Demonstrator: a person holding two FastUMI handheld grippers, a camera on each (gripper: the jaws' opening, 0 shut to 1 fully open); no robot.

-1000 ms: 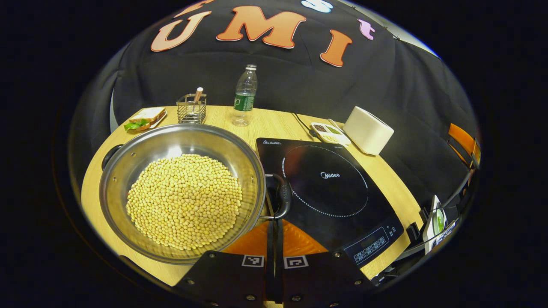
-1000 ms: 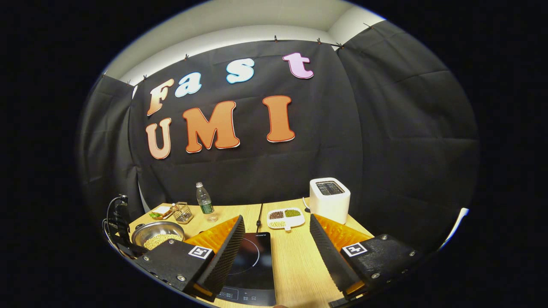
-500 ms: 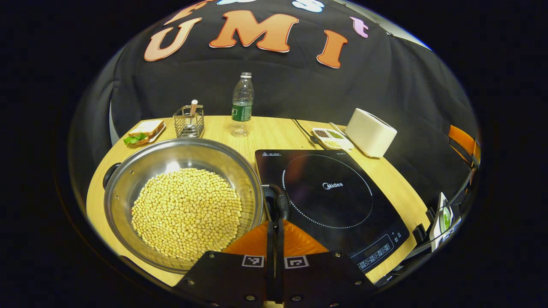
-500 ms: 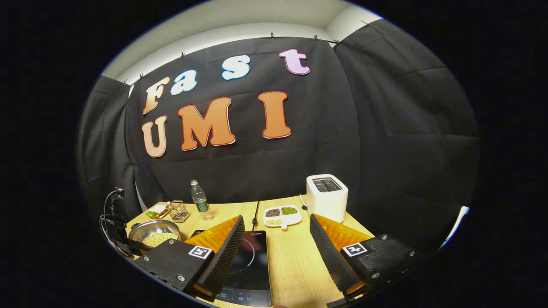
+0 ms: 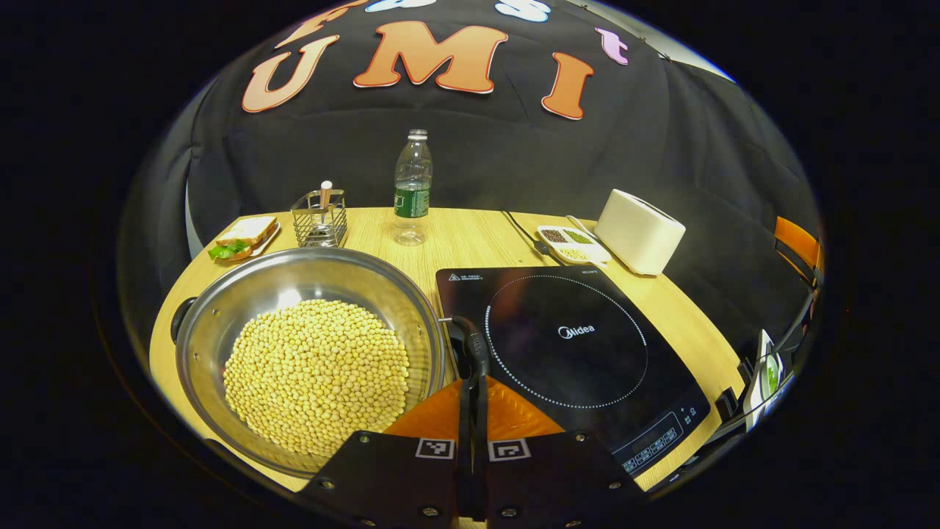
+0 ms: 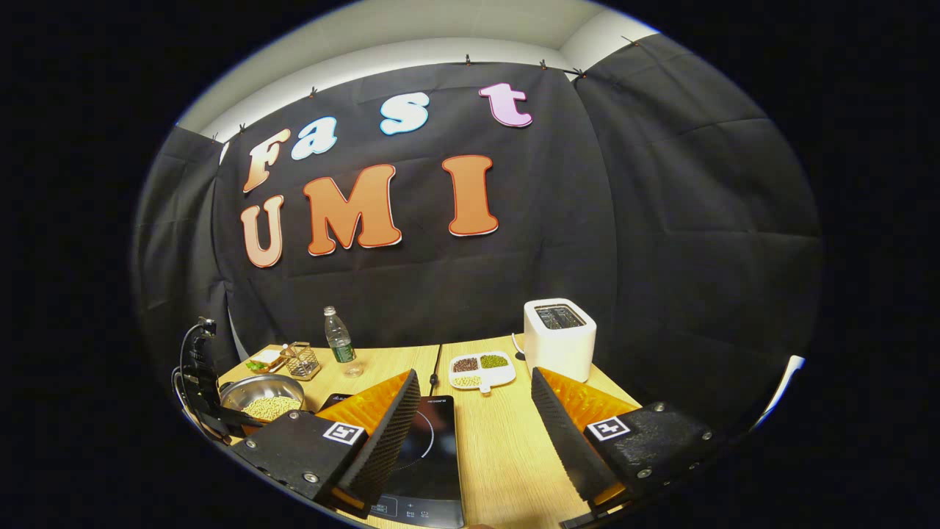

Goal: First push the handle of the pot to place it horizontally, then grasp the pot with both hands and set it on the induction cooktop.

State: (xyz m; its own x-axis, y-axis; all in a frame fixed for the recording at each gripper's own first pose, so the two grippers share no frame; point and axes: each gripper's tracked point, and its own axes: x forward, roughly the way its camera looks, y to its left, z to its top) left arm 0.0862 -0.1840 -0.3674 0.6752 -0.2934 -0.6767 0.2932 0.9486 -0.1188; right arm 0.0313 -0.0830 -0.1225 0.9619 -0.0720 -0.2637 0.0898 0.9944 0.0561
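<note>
A steel pot [image 5: 308, 353] full of pale beans sits on the wooden table, left of the black induction cooktop [image 5: 573, 345]. The pot's black right handle [image 5: 474, 344] looks narrow and edge-on and hangs over the cooktop's left edge. My left gripper [image 5: 474, 386] is shut, and its fingertips meet the near end of that handle. The pot's left handle [image 5: 178, 316] peeks out at the far rim. My right gripper [image 6: 474, 411] hangs open above the table's front, over the cooktop [image 6: 429, 455]. The pot [image 6: 264, 400] lies far to its left.
Along the back of the table stand a sandwich plate [image 5: 242, 239], a wire holder [image 5: 319, 220], a water bottle [image 5: 411, 191], a divided dish of beans [image 5: 573, 245] and a white toaster [image 5: 639, 231]. A cable [image 5: 521, 228] runs back from the cooktop.
The right pot handle went from a wide loop to a narrow edge-on shape and now sits against my left fingertips. The left view drew back slightly. The right gripper stayed open, barely drifting.
</note>
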